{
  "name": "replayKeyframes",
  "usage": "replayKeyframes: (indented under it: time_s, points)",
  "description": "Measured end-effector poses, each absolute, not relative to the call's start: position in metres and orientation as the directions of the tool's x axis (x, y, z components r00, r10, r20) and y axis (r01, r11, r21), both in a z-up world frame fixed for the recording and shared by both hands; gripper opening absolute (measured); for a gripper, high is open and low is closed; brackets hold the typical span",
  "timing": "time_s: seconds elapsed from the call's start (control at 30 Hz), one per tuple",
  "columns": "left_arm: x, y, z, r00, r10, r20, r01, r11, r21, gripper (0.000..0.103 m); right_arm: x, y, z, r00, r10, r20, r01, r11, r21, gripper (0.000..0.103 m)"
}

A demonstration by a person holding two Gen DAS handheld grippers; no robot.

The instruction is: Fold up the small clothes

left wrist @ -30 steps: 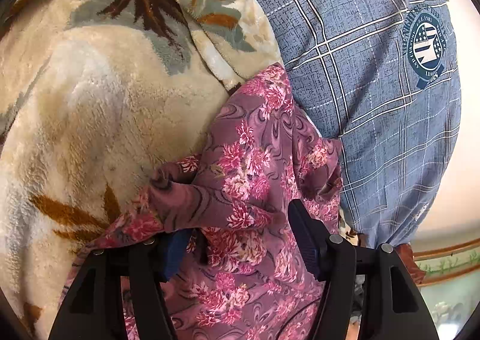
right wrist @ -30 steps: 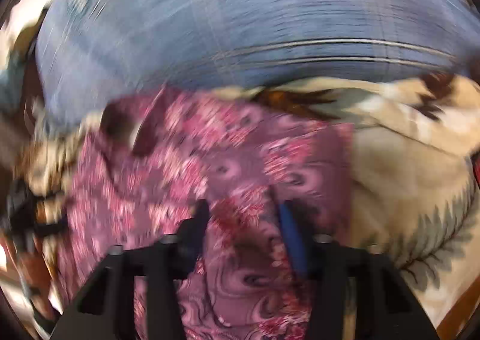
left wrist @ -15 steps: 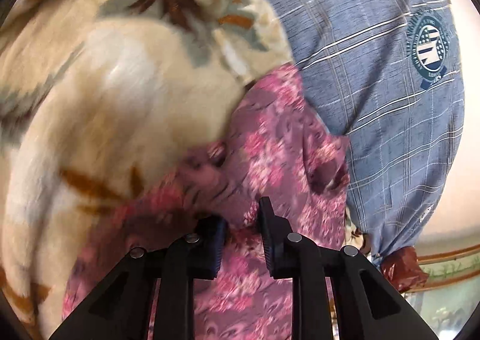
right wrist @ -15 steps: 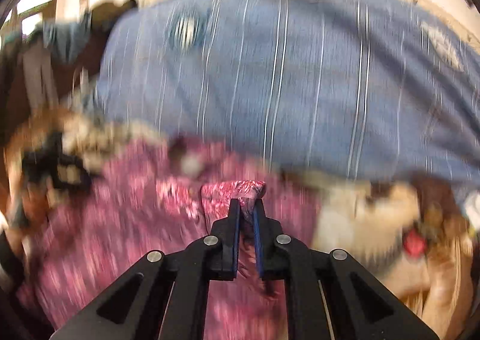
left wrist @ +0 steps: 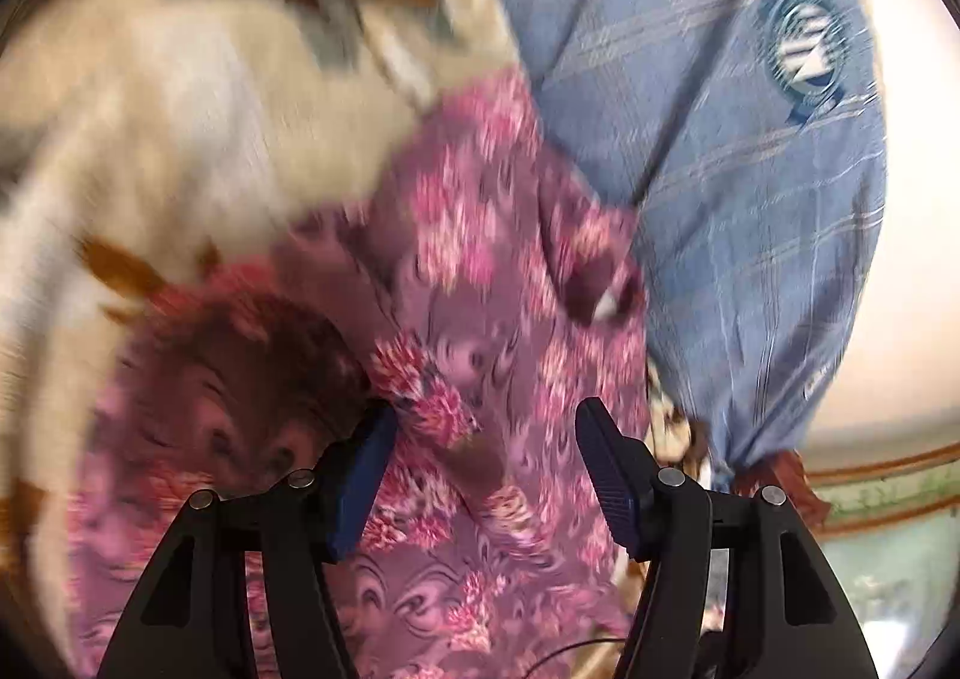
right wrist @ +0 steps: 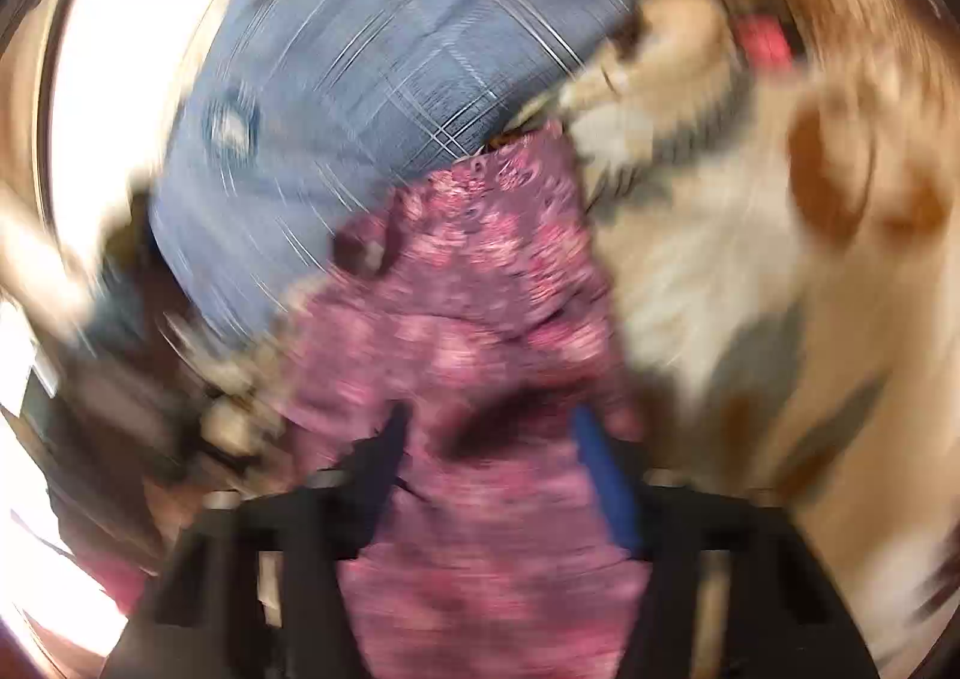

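Note:
A small purple garment with pink flowers (left wrist: pixel 480 283) lies on a cream blanket, bunched and creased; it also shows in the right wrist view (right wrist: pixel 480 289). My left gripper (left wrist: pixel 486 427) is open just above it, with a raised fold of the cloth between the fingers, touching the left pad. My right gripper (right wrist: pixel 489 433) is open over the same garment, its blue pads (right wrist: pixel 600 475) apart with cloth between them. The right wrist view is heavily blurred by motion.
A cream fleece blanket with brown and grey leaves (left wrist: pixel 180 109) covers the surface. A blue checked shirt with a round badge (left wrist: pixel 720 139) lies beyond the garment, also in the right wrist view (right wrist: pixel 360 79). A pale wall and trim (left wrist: pixel 888 475) lie at the right.
Both grippers were shut on the purple garment half a second ago and have opened, releasing it. The right gripper has swung fast, blurring its view.

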State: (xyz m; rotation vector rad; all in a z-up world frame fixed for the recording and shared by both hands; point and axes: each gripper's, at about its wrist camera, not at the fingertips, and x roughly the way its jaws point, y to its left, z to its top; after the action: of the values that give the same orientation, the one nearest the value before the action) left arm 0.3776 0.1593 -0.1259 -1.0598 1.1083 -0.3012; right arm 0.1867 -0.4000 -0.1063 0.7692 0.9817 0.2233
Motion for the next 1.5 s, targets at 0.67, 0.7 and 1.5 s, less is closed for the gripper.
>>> replayKeyframes:
  time_s: [0.67, 0.7, 1.5]
  points:
    - [0.381, 0.183, -0.125, 0.508, -0.674, -0.537, -0.244, 0.485, -0.840, 0.010, 0.225, -0.333, -0.137, 0.539, 0.474, -0.696, 0.195, 0.734, 0.651, 0.009]
    - [0.377, 0.184, -0.115, 0.538, -0.668, -0.514, -0.215, 0.480, -0.850, 0.010, 0.238, -0.334, -0.122, 0.558, 0.464, -0.688, 0.147, 0.760, 0.633, 0.008]
    - [0.362, 0.173, -0.143, 0.477, -0.561, -0.677, -0.341, 0.592, -0.730, 0.035, 0.290, -0.370, -0.143, 0.657, 0.226, -0.719, 0.155, 0.893, 0.422, 0.011]
